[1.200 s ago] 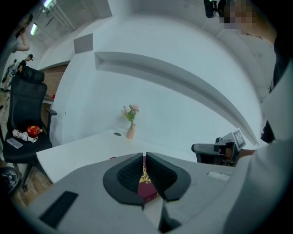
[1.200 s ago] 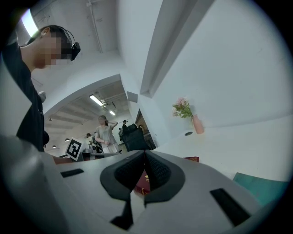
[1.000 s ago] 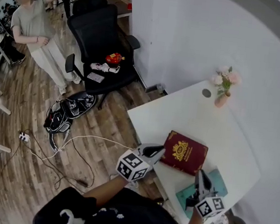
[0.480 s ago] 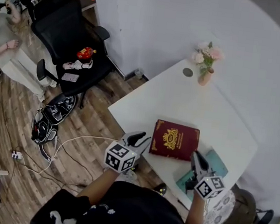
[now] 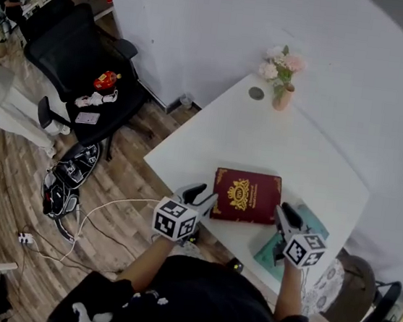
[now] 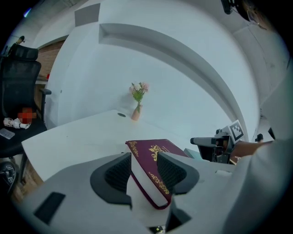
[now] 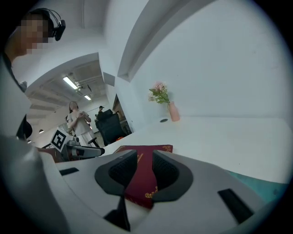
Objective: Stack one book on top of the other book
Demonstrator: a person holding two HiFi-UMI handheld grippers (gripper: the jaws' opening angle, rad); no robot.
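- Shows left gripper point(image 5: 201, 193) and right gripper point(image 5: 284, 212) lower and closer to the white table point(image 5: 212, 136) than a second earlier, one at each side edge of the red book point(image 5: 247, 196)
- Left side: jaws just parted from nearly closed to a moderate gap, with the book's near corner framed between the pads and no squeeze evident
- Right side: jaws likewise just parted, to a narrower gap, with the red cover lined up beyond the pads and nothing gripped
- Red book flat on the table, just beside the teal book point(image 5: 318, 228) and not on it; contact between the two hidden by the right gripper
- Reads as the approach to a two-sided lift, with stacking not yet begun and a close on both edges the likely next need
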